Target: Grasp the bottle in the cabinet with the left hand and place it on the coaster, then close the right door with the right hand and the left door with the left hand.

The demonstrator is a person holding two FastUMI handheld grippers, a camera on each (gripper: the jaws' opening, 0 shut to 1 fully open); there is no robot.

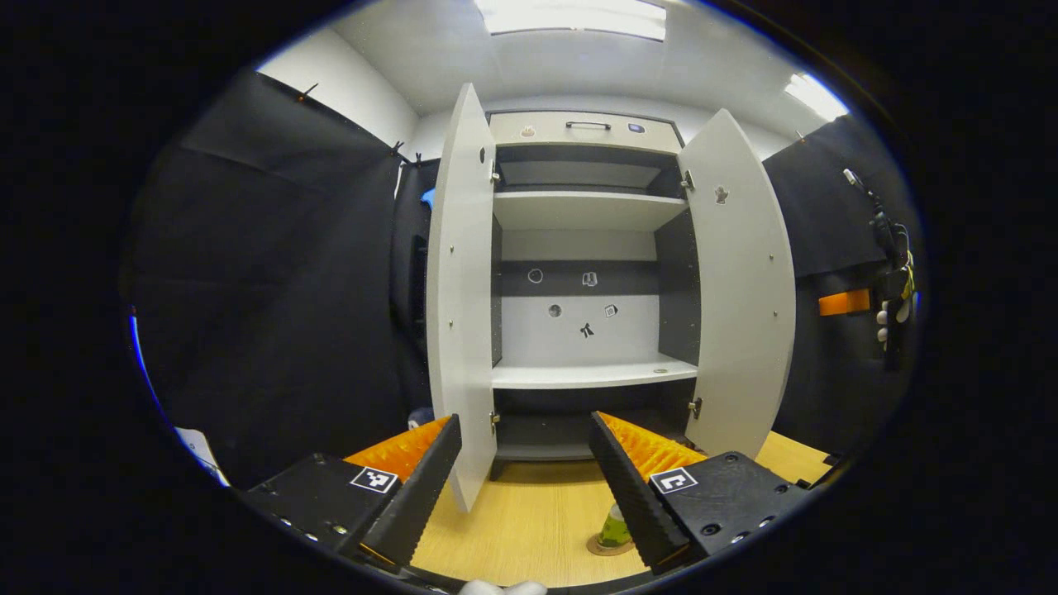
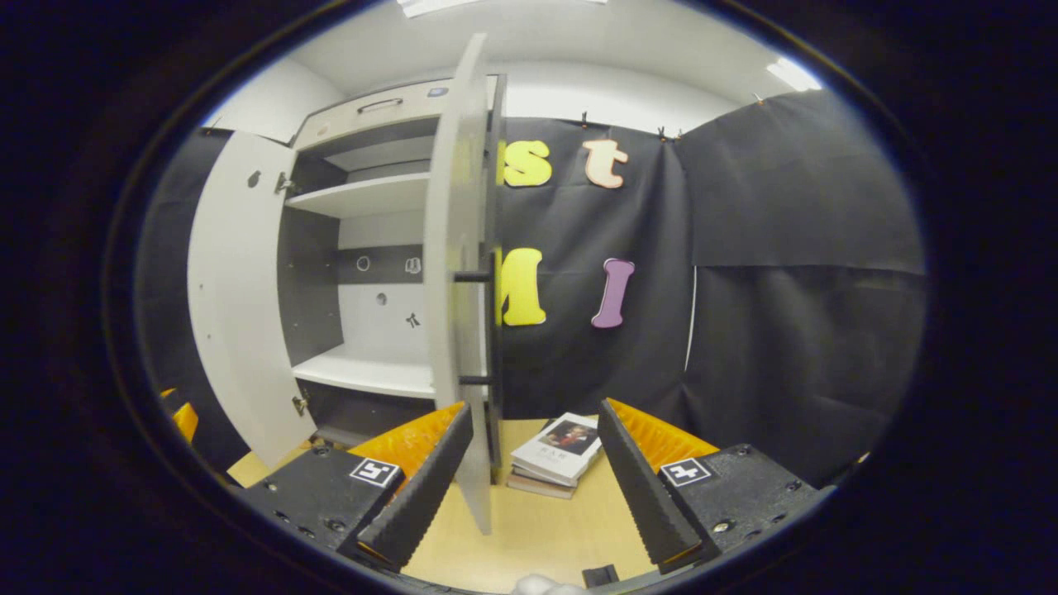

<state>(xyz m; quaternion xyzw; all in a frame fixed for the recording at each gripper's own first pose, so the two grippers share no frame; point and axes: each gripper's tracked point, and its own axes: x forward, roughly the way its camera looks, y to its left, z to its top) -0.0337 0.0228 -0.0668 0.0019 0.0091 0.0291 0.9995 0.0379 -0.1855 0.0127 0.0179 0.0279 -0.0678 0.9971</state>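
Cabinet [image 1: 579, 248] with two doors open; one bottle on one coaster.
One green bottle [image 1: 615, 526] stood upright, long axis vertical, on a round tan coaster [image 1: 601, 547] on the wooden table [image 1: 529, 521], partly hidden behind the left gripper [image 1: 521, 487]. Left door [image 1: 459, 289] and right door [image 1: 738, 281] stood wide. Left gripper and right gripper [image 2: 529, 487] were both spread wide, holding nothing. One stack of books [image 2: 555, 454] lay beside the right door.

a stack of books [image 2: 555, 456] lies on the wooden table [image 2: 529, 529].
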